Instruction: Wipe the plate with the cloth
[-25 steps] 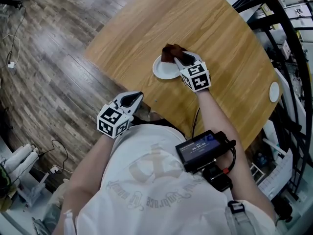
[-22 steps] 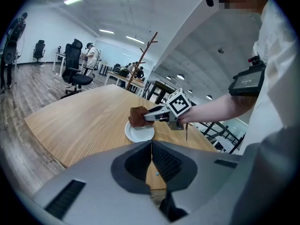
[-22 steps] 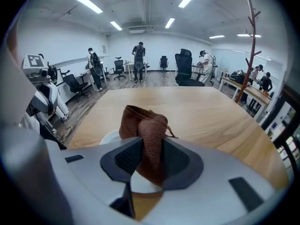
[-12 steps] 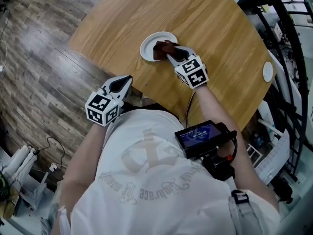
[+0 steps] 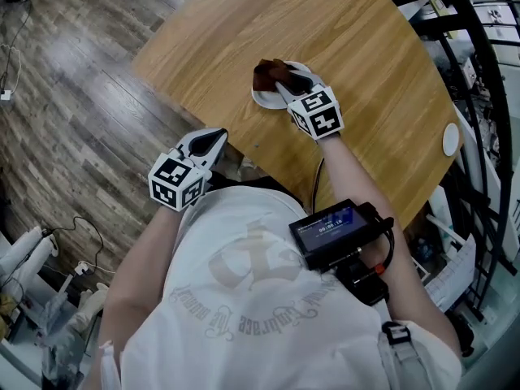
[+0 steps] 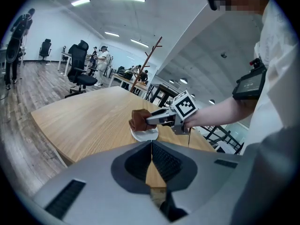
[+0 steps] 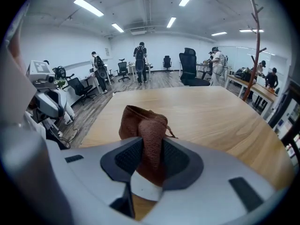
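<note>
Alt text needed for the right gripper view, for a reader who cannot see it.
The right gripper clamps a bunched brown cloth between its jaws, with a sliver of white plate just below. Beyond lies a wooden table in a bright office with chairs and people.

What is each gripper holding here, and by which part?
The right gripper pinches the brown cloth by a bunched fold, the rest sticking out past the jaws over the plate. The left gripper is shut, holding nothing.

White T-shirt (image 5: 244, 299) (faded chest print).
</note>
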Tool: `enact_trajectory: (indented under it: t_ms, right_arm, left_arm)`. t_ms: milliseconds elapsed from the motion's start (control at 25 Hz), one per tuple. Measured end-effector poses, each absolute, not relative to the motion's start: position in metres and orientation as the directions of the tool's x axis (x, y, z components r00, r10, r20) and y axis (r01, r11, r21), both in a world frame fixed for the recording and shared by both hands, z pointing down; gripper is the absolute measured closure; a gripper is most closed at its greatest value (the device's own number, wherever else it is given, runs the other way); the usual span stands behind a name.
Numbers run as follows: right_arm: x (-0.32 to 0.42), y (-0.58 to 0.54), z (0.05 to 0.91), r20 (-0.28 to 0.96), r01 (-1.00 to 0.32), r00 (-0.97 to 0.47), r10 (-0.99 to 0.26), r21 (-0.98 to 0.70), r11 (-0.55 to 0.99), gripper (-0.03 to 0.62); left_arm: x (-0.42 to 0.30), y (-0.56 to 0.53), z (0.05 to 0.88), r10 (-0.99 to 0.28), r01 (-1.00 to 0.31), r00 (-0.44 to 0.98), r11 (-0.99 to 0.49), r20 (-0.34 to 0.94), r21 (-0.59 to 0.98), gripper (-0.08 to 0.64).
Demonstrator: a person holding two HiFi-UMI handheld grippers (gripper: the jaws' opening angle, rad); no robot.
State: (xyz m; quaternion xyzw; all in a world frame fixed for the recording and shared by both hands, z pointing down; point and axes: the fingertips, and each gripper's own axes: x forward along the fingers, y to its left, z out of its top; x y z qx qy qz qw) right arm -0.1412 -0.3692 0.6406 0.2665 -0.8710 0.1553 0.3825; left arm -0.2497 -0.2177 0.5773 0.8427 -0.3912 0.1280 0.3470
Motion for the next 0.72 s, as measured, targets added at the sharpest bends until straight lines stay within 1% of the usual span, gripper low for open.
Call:
enact_trajectory:
  t_ms: [200,480,720]
  right_arm:
    - [-0.144,-0.372,0.644,0.761,-0.58,-0.554,-0.338,-0.062,0.813,0.465]
    - [-0.12,-0.324,0.648,0.786,-0.546,-0.542,-0.299,-0.058,0.836,0.465]
    - [-0.122,-0.313,0.644,0.769,-0.542,-0.564,-0.3,-0.07,0.838,0.465]
  left_arm:
    - [-0.257,-0.215,0.581,-0.575,-0.755,0.653,-0.442,0.493,0.484,0.547]
    - [-0.253,-0.216,0.581,-0.569,-0.739,0.671,-0.461,0.475,0.491,0.548]
    - [-0.249,-0.216,0.582,-0.551,-0.725,0.688,-0.48,0.473,0.494,0.548]
